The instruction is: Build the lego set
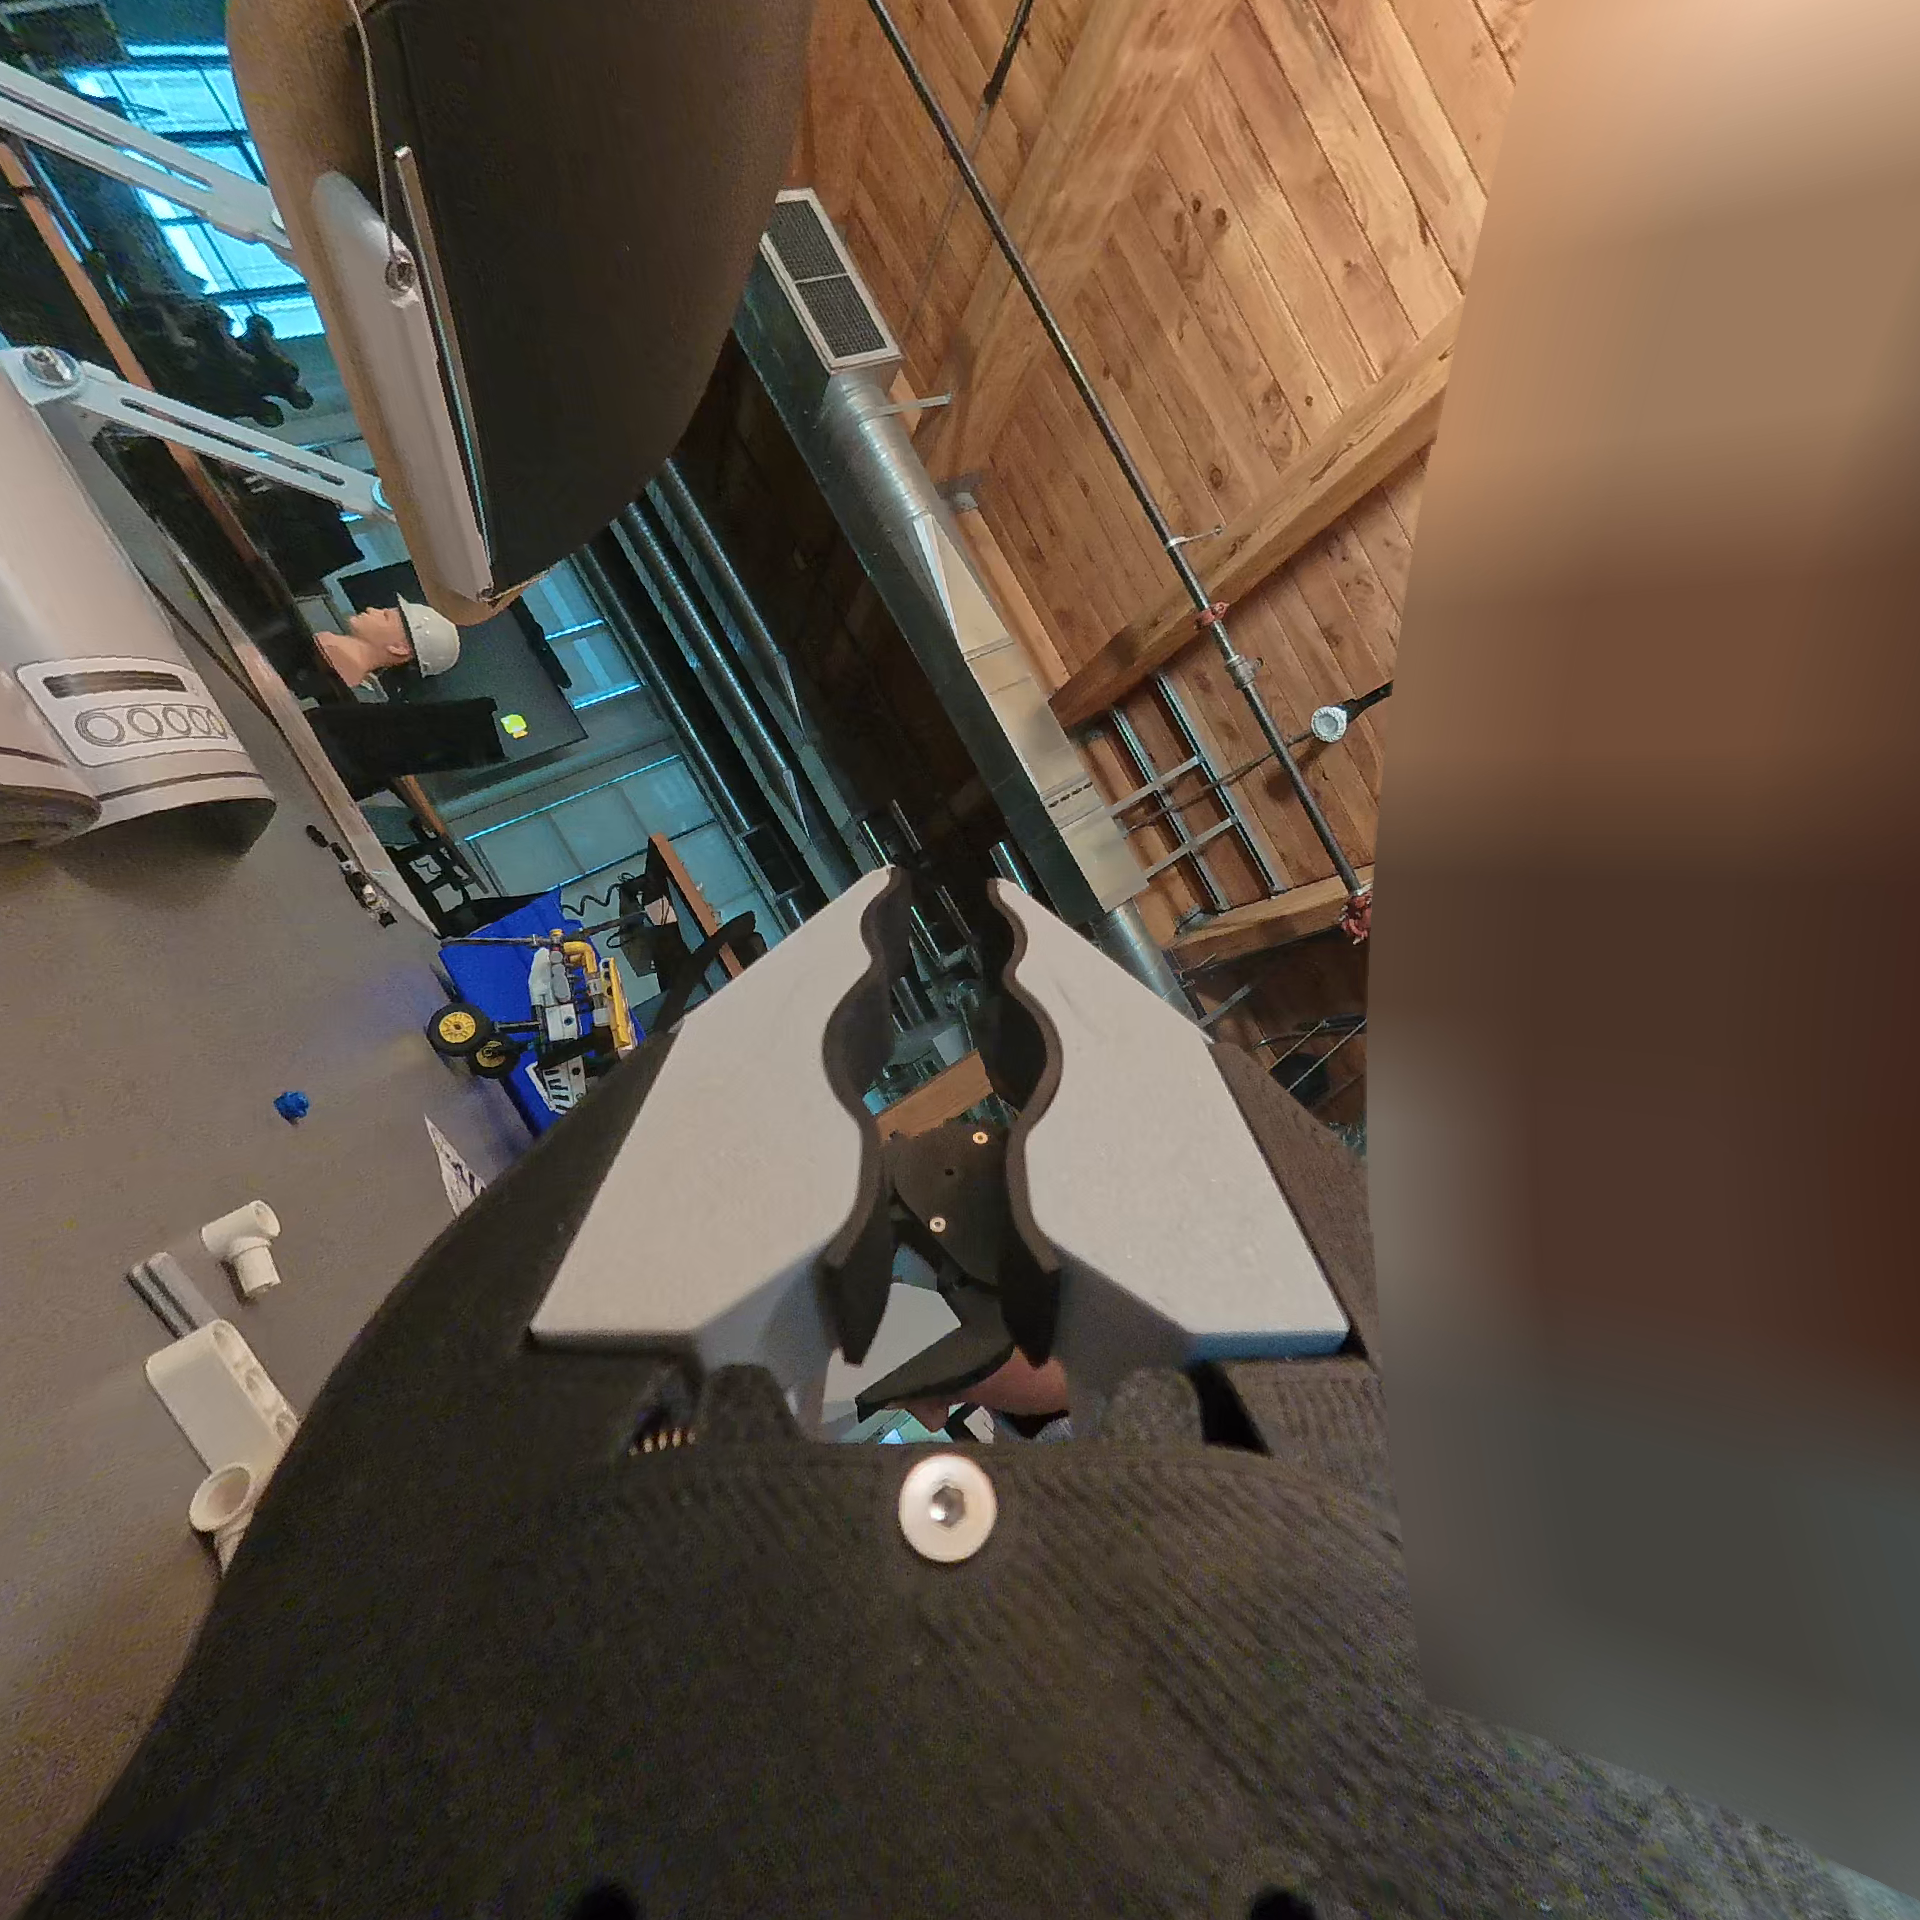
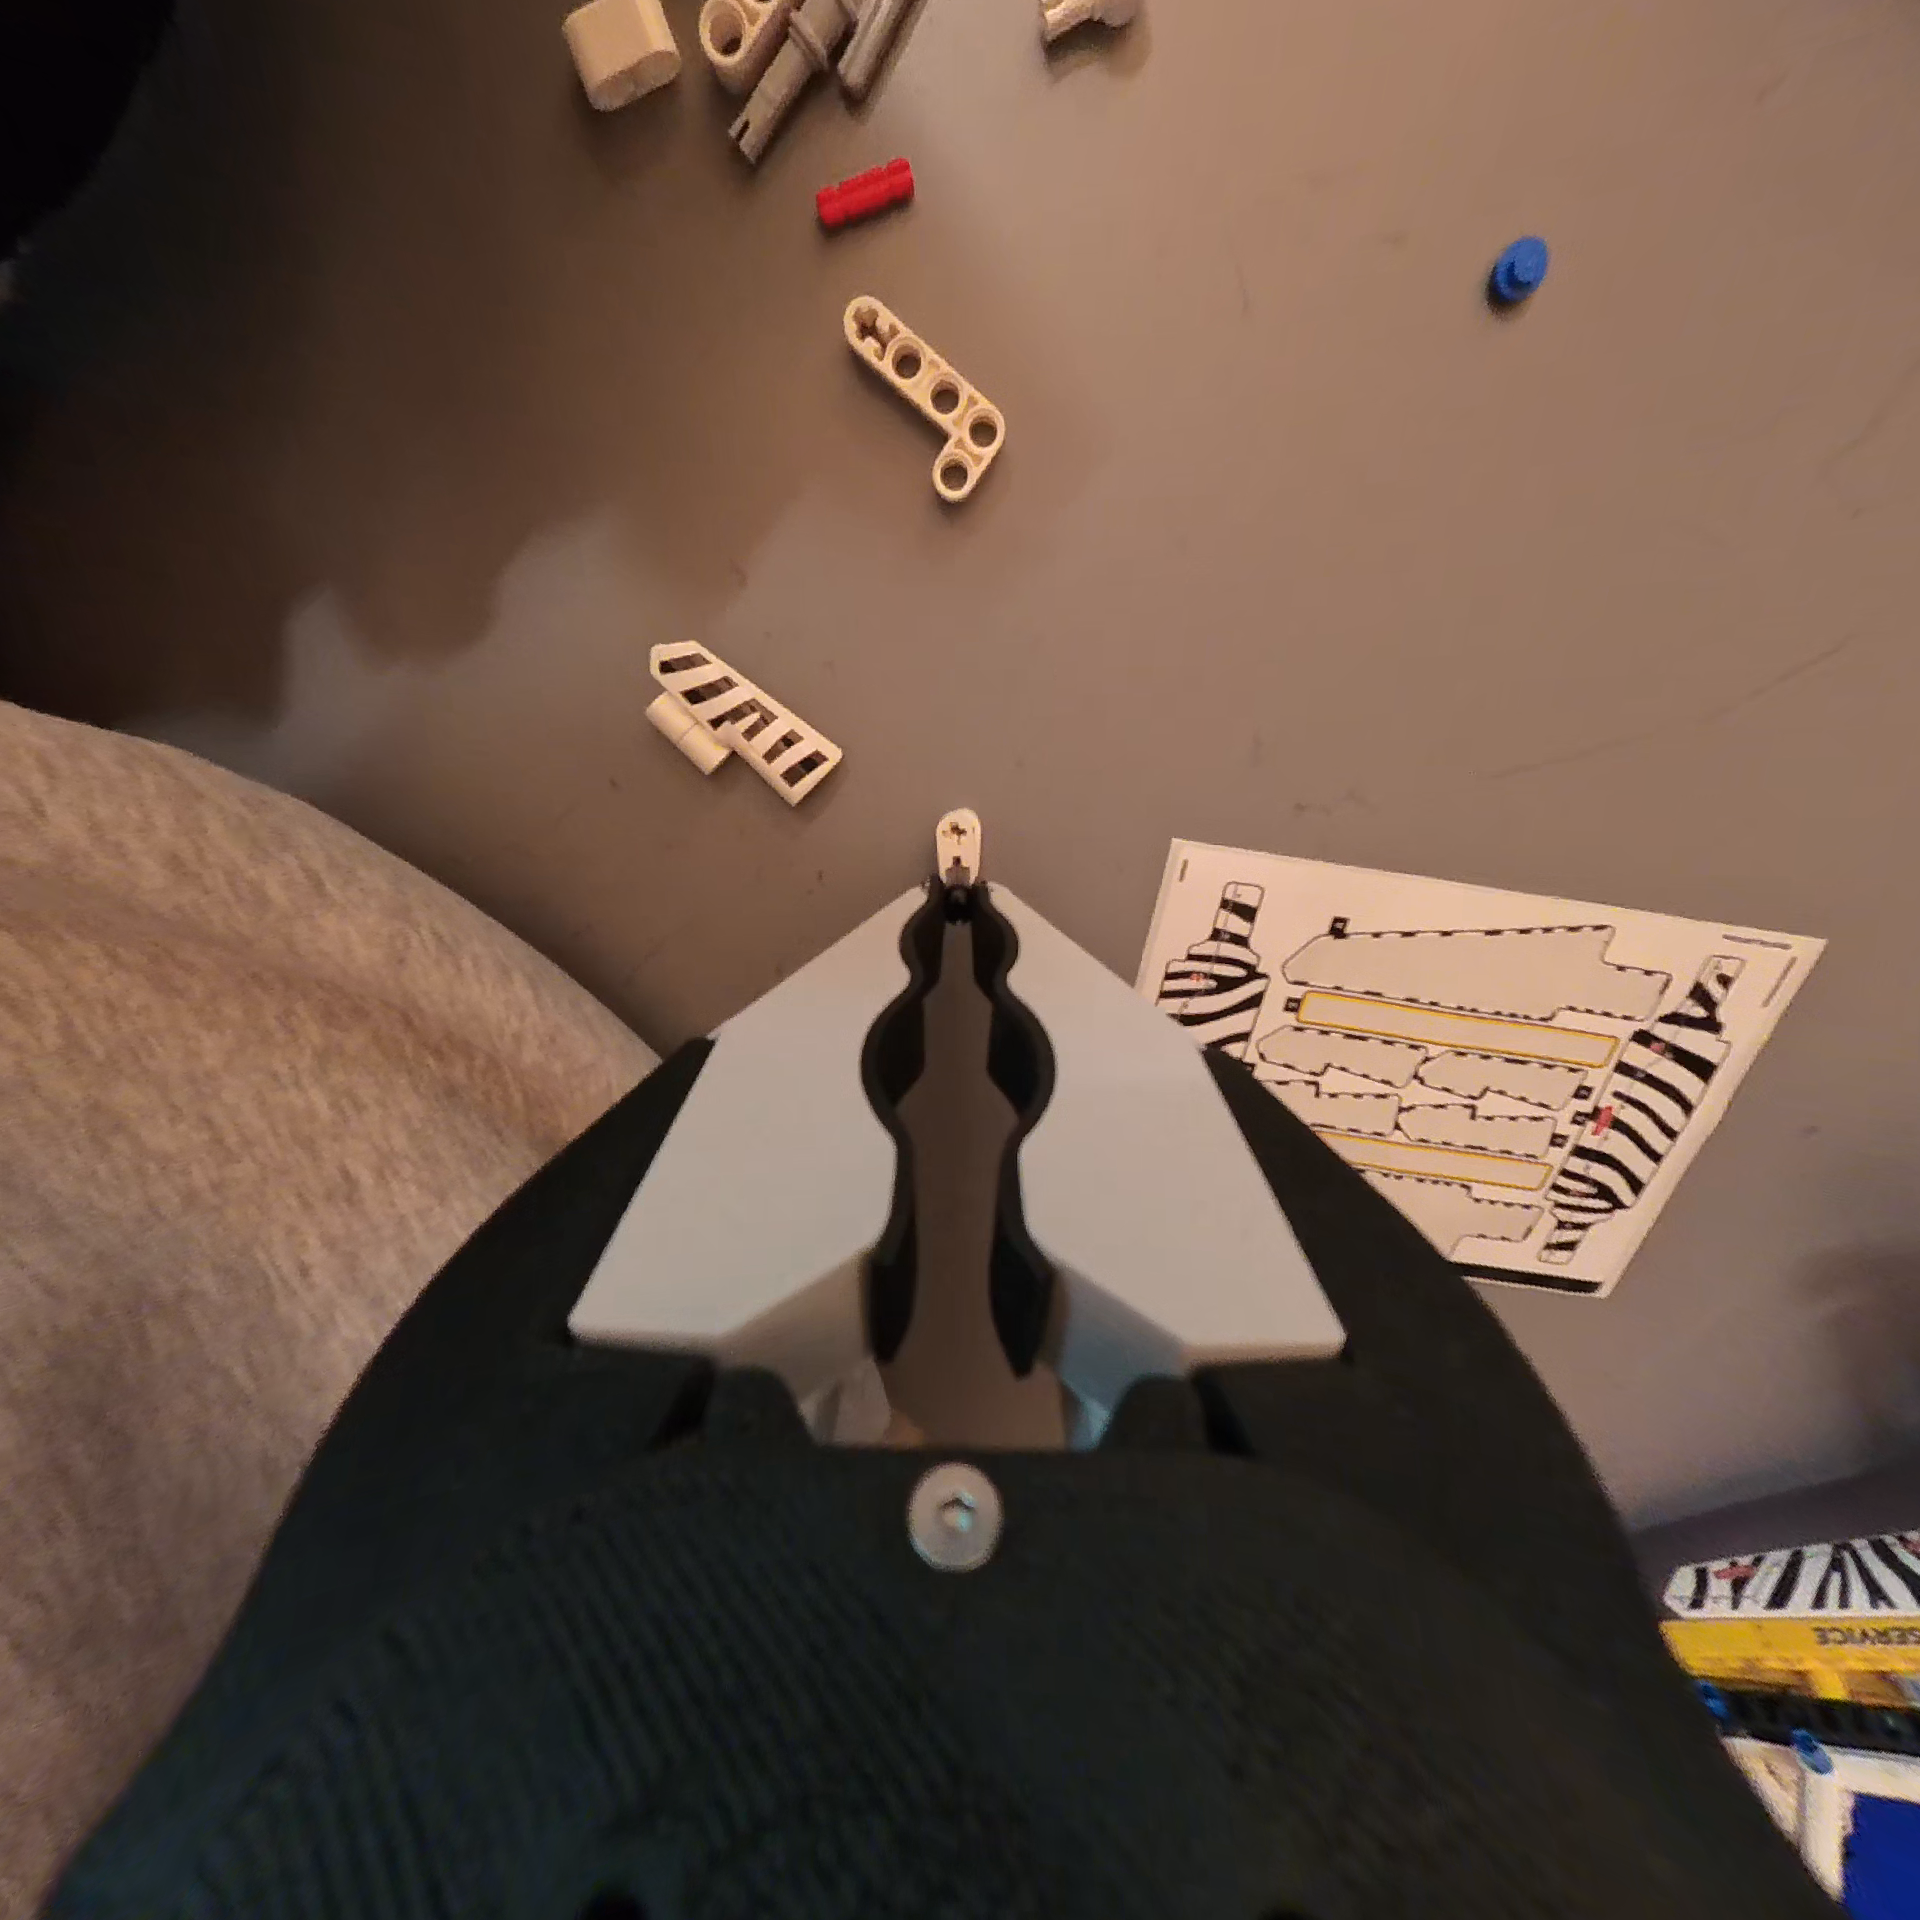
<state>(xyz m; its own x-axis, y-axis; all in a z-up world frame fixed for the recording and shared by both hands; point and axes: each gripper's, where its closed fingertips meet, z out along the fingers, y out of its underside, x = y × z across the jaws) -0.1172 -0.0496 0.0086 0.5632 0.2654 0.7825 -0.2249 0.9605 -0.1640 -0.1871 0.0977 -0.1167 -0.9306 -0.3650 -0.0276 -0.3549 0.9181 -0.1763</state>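
My left fingers (image 1: pixel 940 914) stand parted and hold nothing, tipped up toward the wooden ceiling, well away from the work. The partly built model (image 1: pixel 545 1013) sits far off to their left on the counter (image 1: pixel 208 1039). My right fingers (image 2: pixel 958 894) are clenched on a small white connector (image 2: pixel 957 837), whose long axis runs straight out past the tips (it pokes forward, nearly in line with them). The white bent beam (image 2: pixel 928 395) lies ahead of it, so my right hand is nearer the loose parts.
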